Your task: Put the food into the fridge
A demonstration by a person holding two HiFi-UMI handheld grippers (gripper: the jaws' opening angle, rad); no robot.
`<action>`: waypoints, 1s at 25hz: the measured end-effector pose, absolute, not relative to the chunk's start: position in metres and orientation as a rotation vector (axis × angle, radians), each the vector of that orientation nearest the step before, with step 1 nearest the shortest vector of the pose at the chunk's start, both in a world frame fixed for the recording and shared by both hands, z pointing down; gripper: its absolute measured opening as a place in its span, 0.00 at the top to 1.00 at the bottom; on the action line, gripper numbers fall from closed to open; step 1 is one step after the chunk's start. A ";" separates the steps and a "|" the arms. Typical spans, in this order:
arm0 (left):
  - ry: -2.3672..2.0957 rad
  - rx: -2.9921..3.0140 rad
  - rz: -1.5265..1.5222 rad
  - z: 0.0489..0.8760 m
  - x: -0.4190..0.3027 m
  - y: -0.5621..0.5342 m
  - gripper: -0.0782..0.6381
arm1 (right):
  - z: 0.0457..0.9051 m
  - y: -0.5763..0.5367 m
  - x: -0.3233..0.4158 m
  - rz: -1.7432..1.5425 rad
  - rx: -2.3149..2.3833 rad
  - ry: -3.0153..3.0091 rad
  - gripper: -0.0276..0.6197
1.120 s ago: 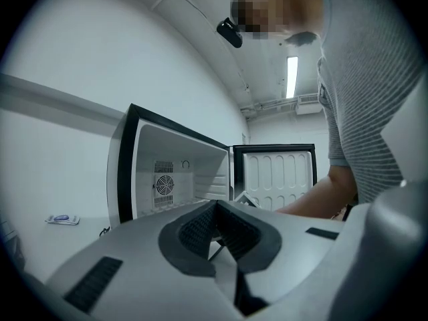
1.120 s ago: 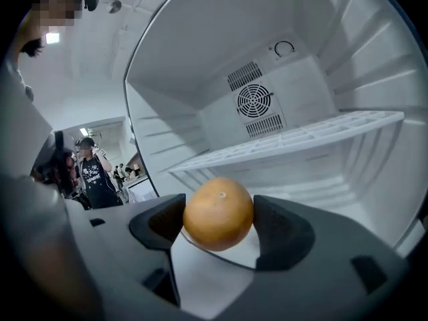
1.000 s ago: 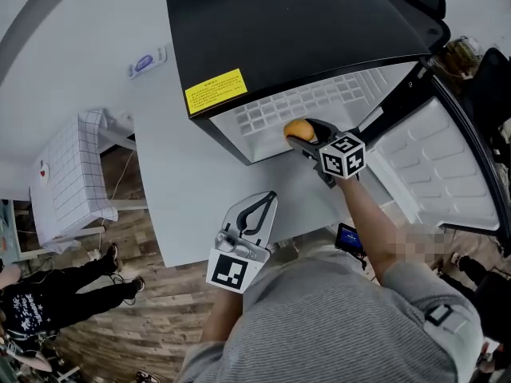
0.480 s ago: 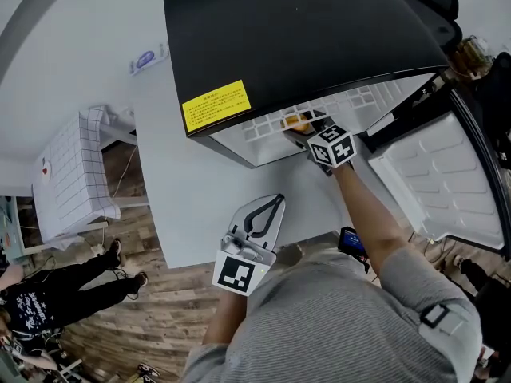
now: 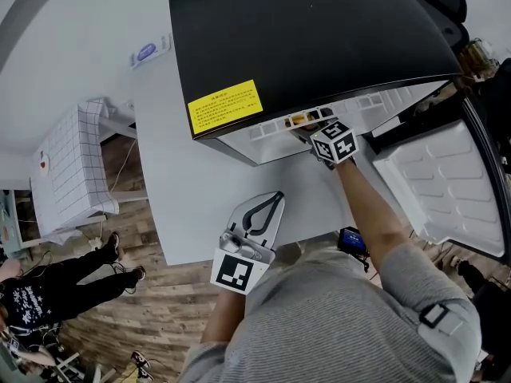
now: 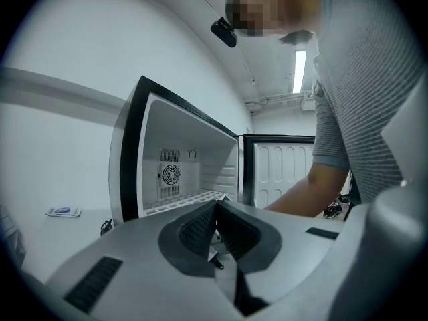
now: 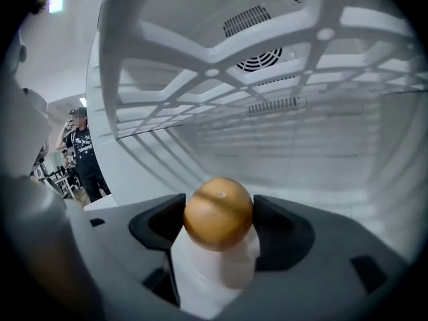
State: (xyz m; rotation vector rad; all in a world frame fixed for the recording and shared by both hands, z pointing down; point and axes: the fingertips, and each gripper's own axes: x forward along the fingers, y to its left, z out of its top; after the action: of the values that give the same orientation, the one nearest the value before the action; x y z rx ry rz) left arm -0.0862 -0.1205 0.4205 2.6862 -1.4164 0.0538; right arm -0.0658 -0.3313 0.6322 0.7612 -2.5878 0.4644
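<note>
A small black fridge [image 5: 319, 30] stands on the white table [image 5: 192, 206] with its door [image 5: 435, 186] swung open to the right. My right gripper [image 5: 307, 126] reaches inside its white interior, shut on a round orange-brown food item [image 7: 219, 212] that sits on a white base. Only a sliver of that food [image 5: 298, 120] shows under the fridge's top edge in the head view. My left gripper [image 5: 259, 214] hovers over the table's front part, shut with nothing between its pads [image 6: 215, 229]. The fridge opening [image 6: 180, 172] lies ahead of it.
A wire shelf [image 7: 267, 72] hangs just above the held food inside the fridge. A yellow label [image 5: 225, 104] marks the fridge top. A white gridded cabinet [image 5: 76, 178] stands left of the table. A person in black [image 5: 48, 290] is on the wooden floor at lower left.
My right gripper has carried the food from in front of the opening deeper into the fridge, so the food is now mostly hidden in the head view. The left gripper has stayed put.
</note>
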 end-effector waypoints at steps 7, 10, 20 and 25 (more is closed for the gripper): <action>-1.409 2.689 0.066 0.421 -0.086 -0.119 0.88 | 0.633 -0.345 -0.059 0.336 0.927 -2.600 0.48; -1.408 2.694 0.073 0.421 -0.088 -0.118 0.87 | 0.642 -0.340 -0.054 0.258 0.924 -2.543 0.48; -1.391 2.719 0.085 0.419 -0.084 -0.113 0.88 | 0.654 -0.332 -0.046 0.181 0.885 -2.449 0.48; -1.400 2.723 0.079 0.417 -0.085 -0.108 0.88 | 0.654 -0.333 -0.043 0.292 0.888 -2.443 0.48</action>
State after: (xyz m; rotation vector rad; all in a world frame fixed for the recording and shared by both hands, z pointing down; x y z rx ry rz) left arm -0.0853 -0.1082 0.4167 2.7234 -1.4002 0.0787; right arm -0.0428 -0.3328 0.6543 0.8878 -2.4425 0.2919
